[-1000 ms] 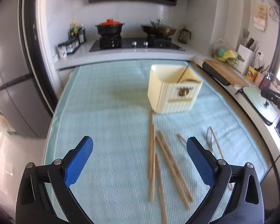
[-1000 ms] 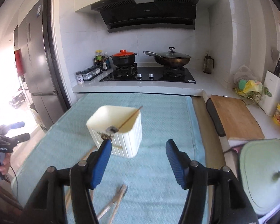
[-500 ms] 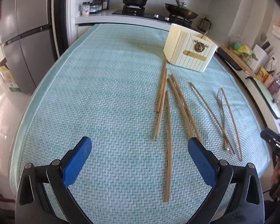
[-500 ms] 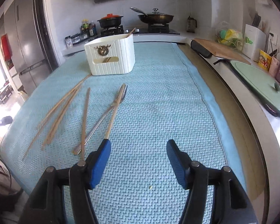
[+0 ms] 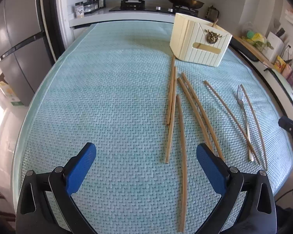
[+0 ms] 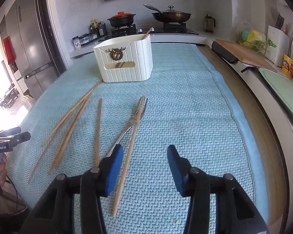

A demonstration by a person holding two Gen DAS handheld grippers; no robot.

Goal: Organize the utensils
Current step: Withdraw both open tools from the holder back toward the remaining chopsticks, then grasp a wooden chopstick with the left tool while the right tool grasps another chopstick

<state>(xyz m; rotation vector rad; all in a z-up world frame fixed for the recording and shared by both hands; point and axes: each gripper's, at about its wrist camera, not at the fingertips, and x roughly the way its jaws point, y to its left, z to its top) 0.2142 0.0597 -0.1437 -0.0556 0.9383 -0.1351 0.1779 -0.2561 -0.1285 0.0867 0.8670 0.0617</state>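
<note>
Several wooden chopsticks [image 5: 182,128] lie loose on a light blue woven mat [image 5: 107,97]. A metal fork [image 5: 243,113] lies to their right between two more chopsticks. A cream ribbed utensil box [image 5: 200,42] with a brass emblem stands at the far end, one chopstick leaning inside. My left gripper [image 5: 144,167] is open and empty, low over the mat's near edge. In the right wrist view, my right gripper [image 6: 145,167] is open and empty; one chopstick [image 6: 127,156] lies between its fingers, and the fork [image 6: 134,117] handle runs under the left finger. The box [image 6: 125,60] stands ahead.
A stove with a red-lidded pot [image 6: 122,18] and a lidded pan [image 6: 171,15] is behind the box. A fridge [image 5: 15,44] stands at the left. A cutting board [image 6: 244,54] and a green lid [image 6: 283,85] lie on the right counter.
Both grippers have dropped low and pulled back toward the near end of the mat. The box is now farther away and the chopsticks and fork lie just ahead. Both stay open.
</note>
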